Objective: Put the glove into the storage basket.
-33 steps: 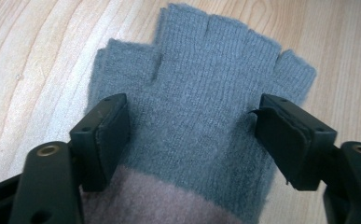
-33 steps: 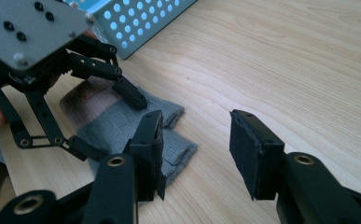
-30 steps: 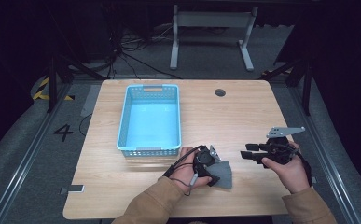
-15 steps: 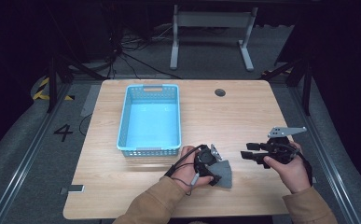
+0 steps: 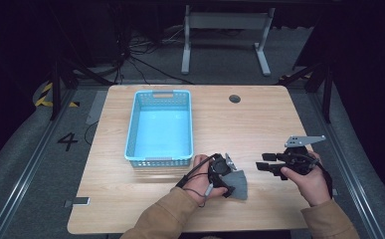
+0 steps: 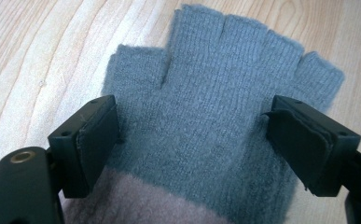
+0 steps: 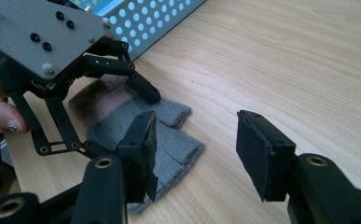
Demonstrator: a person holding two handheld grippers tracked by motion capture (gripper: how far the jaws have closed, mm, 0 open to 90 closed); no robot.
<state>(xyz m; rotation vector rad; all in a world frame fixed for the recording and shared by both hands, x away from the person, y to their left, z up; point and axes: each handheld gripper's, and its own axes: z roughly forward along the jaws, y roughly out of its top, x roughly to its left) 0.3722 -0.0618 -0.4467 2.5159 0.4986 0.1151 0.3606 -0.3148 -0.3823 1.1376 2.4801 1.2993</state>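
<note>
Glove: we see a grey fingerless glove (image 6: 215,121) lying flat on the wooden counter (image 5: 259,124), near its front edge and just in front of the blue basket (image 5: 160,127).
Left tongs: our left tongs (image 6: 192,140) stand spread astride the glove's palm, with the pads at its two edges.
Right tongs: our right tongs (image 7: 194,154) have just been opening; they hang spread with nothing between them, apart from the glove on its right.
</note>
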